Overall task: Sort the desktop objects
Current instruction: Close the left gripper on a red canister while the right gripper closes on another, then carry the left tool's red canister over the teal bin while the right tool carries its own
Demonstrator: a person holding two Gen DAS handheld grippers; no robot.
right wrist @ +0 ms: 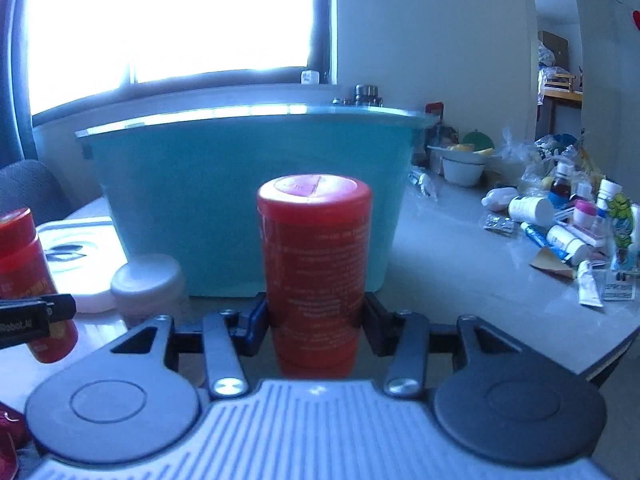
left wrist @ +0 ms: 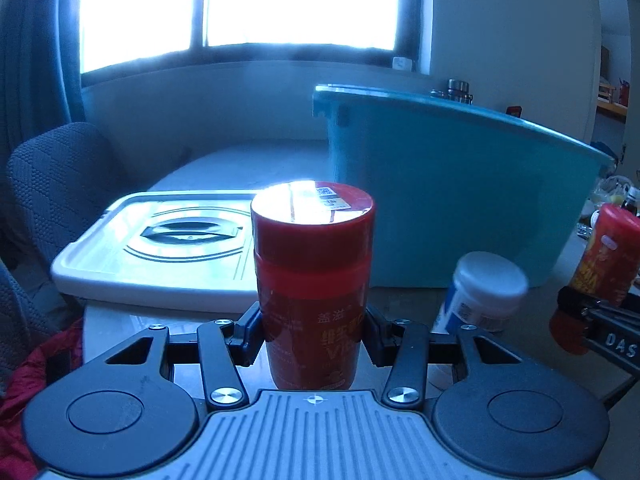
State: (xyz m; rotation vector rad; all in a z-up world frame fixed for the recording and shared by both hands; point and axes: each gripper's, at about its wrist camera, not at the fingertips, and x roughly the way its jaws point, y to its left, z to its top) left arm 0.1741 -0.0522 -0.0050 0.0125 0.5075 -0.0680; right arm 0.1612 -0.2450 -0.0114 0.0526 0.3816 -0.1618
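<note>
My left gripper (left wrist: pixel 314 330) is shut on a red vitamin bottle (left wrist: pixel 313 280) with a red cap, held upright. My right gripper (right wrist: pixel 316 316) is shut on a second red bottle (right wrist: pixel 316 272), also upright. Each view shows the other gripper's bottle at its edge: the right one (left wrist: pixel 604 256) in the left wrist view, the left one (right wrist: pixel 30 280) in the right wrist view. A teal plastic bin (left wrist: pixel 452 188) stands just behind both bottles and fills the middle of the right wrist view (right wrist: pixel 248 196). A white-capped jar (left wrist: pixel 486 292) stands between the two grippers, also in the right wrist view (right wrist: pixel 150 284).
The bin's white lid (left wrist: pixel 160 244) lies flat to the left. A heap of medicine bottles, tubes and blister packs (right wrist: pixel 568 224) covers the table's right side, with a white bowl (right wrist: pixel 464 168) behind. A grey chair (left wrist: pixel 60 184) stands at far left.
</note>
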